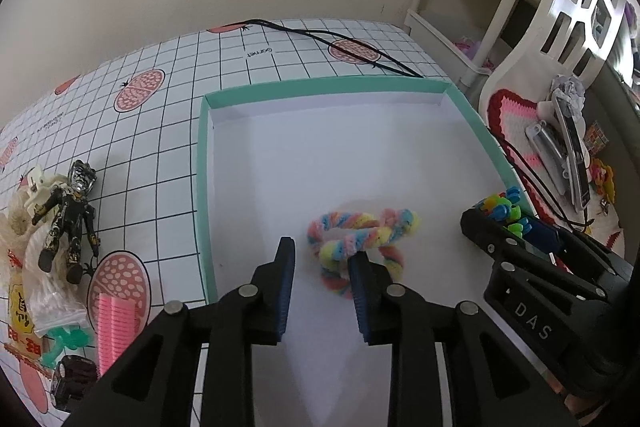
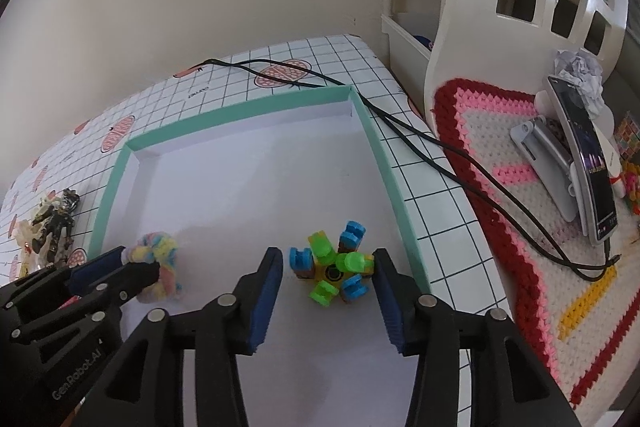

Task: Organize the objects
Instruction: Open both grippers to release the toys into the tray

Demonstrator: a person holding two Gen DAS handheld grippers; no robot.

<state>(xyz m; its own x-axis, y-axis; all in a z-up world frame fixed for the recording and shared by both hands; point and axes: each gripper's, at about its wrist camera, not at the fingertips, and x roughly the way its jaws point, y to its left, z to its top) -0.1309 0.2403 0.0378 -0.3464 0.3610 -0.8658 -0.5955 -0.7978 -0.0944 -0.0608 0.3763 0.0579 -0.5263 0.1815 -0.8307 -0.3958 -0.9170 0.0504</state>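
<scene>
- A beige wall backs the desk [image 1: 280,67], which wears a grid cloth printed with pink fruit; one black cable [image 2: 400,115] crosses its far edge.
- Left of the tray lie one black figure [image 1: 68,215], one pink comb [image 1: 112,331] and one dark toy car [image 1: 70,381].
- One teal-rimmed tray [image 1: 204,187] holds two toys.
- The left gripper [image 1: 322,259] stands spread, its right finger touching the pastel rope toy [image 1: 360,239], whose long axis runs left-right.
- The right gripper [image 2: 326,263] gapes wide around one spiky block toy [image 2: 332,263].
- One phone [image 2: 588,163] leans on a stand, far right.
</scene>
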